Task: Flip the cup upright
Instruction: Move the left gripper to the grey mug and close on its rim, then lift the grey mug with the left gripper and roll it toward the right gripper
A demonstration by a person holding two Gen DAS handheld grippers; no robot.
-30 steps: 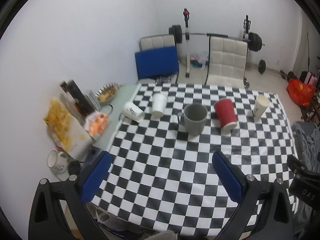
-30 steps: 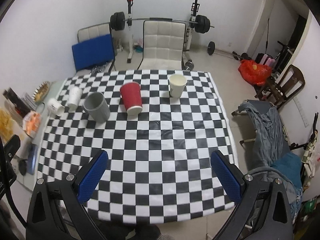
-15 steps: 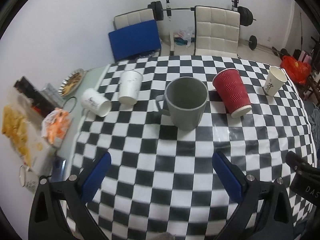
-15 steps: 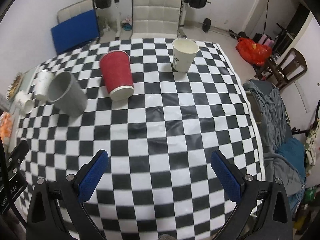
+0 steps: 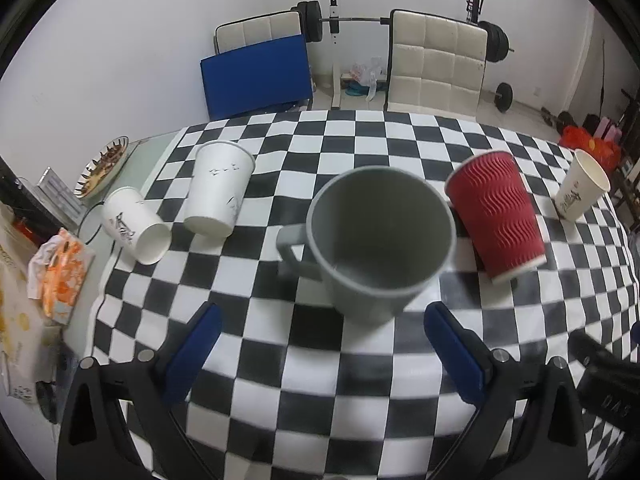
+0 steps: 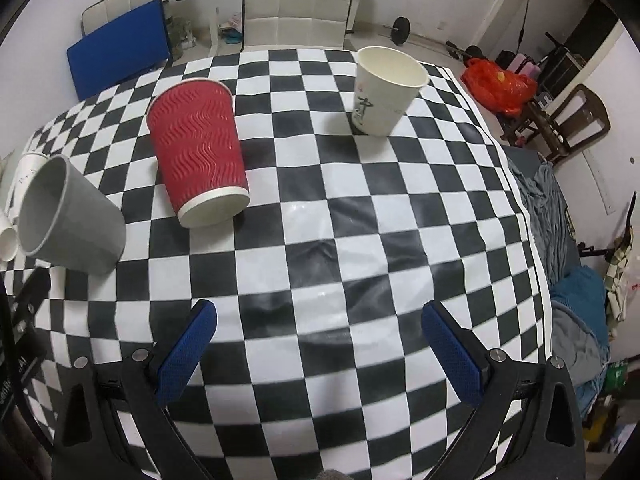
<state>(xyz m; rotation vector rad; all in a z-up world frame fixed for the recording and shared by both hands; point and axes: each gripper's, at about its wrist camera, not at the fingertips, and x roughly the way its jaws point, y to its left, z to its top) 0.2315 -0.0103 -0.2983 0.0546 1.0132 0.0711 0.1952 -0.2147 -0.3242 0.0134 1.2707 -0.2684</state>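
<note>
Checkered black-and-white cloth covers the desk (image 6: 320,240), with weight plates, a barbell rack and padded chairs against the wall beyond it. Straight ahead of the left tool (image 5: 320,344) stands a grey mug (image 5: 380,240), mouth up and handle off to that tool's left, so it needs no turning. Just past its right finger is the red cup (image 5: 496,216), resting mouth-down on its white rim; judged from the task, this is the one to turn over. In the right wrist view the same red cup (image 6: 198,156) sits ahead and to the left of the right tool (image 6: 320,344), and an upright white paper cup (image 6: 384,92) stands farther ahead, slightly right. Two more white cups (image 5: 216,192) lie off to the left tool's left, one inverted, one on its side. Both tools gape wide and grip nothing, probably spread to fit around a cup's wall; neither touches any cup.
</note>
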